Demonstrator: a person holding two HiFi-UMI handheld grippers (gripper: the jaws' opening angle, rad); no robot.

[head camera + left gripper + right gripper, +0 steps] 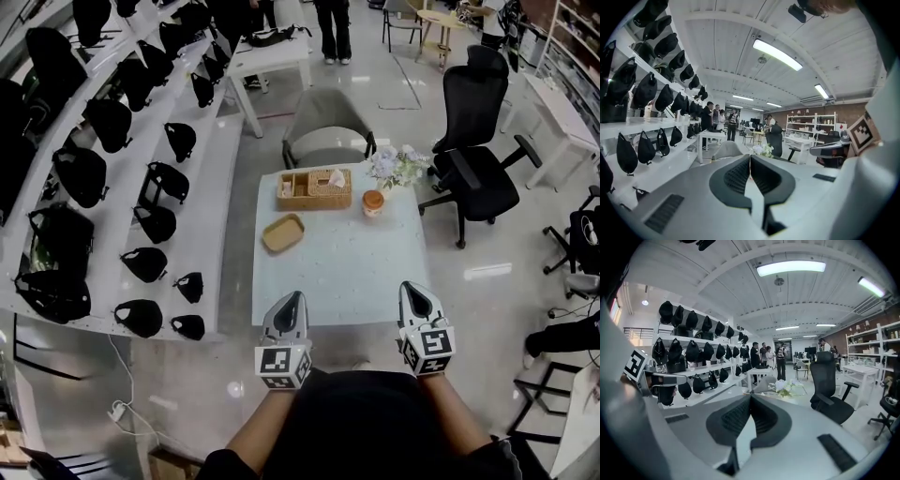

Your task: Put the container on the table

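left gripper: jaws pressed fully together, nothing between them, hanging just off the near edge of the table
right gripper: same deal, jaws closed tight and empty, over the near right corner
table: white square top, both grippers side by side at its near edge
container: small orange-topped cup, sitting upright on the far right part of the table, well apart from both grippers
wicker basket: far side of the table, just left of the container, with compartments and what looks like a tissue inside
wooden tray: empty-looking, in front of the basket toward the left
flowers: white bunch at the far right corner, right behind the container
grey chair: tucked in at the far side
black office chair: off to the right
shelves: along the left, loaded with black bags
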